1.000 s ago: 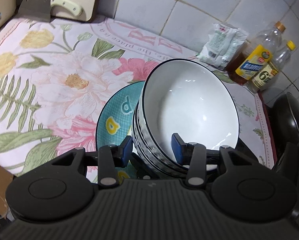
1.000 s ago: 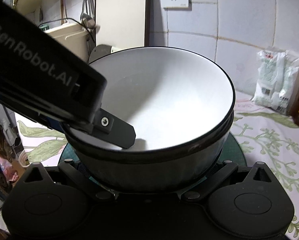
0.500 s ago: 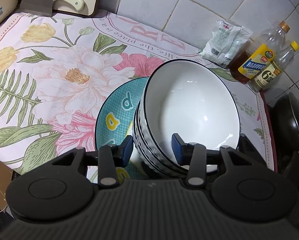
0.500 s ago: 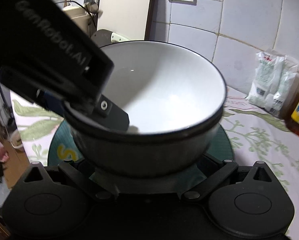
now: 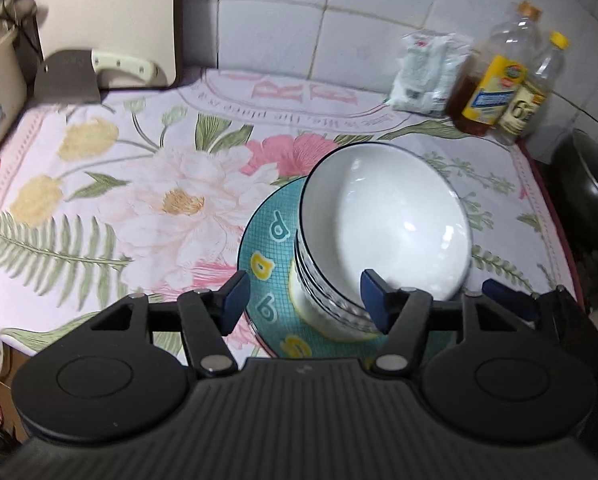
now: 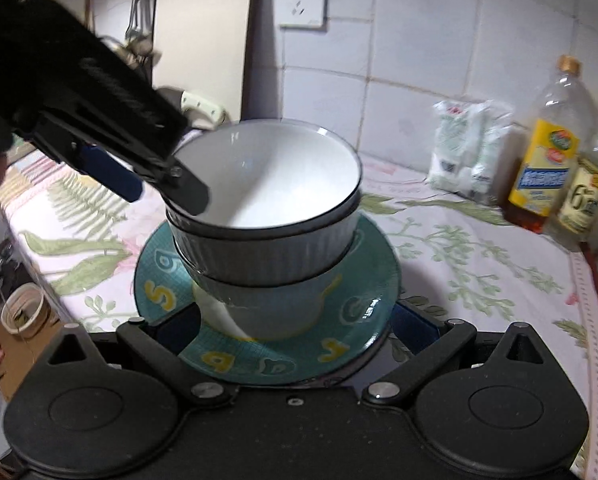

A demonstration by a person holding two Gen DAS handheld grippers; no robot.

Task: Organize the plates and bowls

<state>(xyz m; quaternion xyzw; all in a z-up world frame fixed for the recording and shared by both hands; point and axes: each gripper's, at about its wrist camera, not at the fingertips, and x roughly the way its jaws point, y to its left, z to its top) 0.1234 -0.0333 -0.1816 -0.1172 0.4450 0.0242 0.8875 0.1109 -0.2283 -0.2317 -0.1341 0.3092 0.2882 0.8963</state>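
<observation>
1. The stack of bowls (image 6: 265, 216) is seated on the teal plate (image 6: 351, 344), which is on the flowered cloth (image 5: 111, 200) near its front edge. A topple is judged possible, because the upper bowls are nested at a lean in the left wrist view.
2. The left gripper (image 5: 303, 300) is being opened; its pads are seen on either side of the bowl rim and are not pressed on it. If one finger (image 6: 187, 192) is dragged over the rim while the gripper is withdrawn, the top bowl could be tipped.
3. The right gripper (image 6: 295, 340) is spread wide on both sides of the plate; whether the plate is clamped cannot be told. A loose hold could let the plate slide.
4. The top bowl is seen empty and white inside; nothing is seen in the lower bowls beyond the bowls nested in them.
5. The oil bottles (image 5: 495, 92) and a packet (image 5: 431, 72) are kept well apart by the wall.
</observation>
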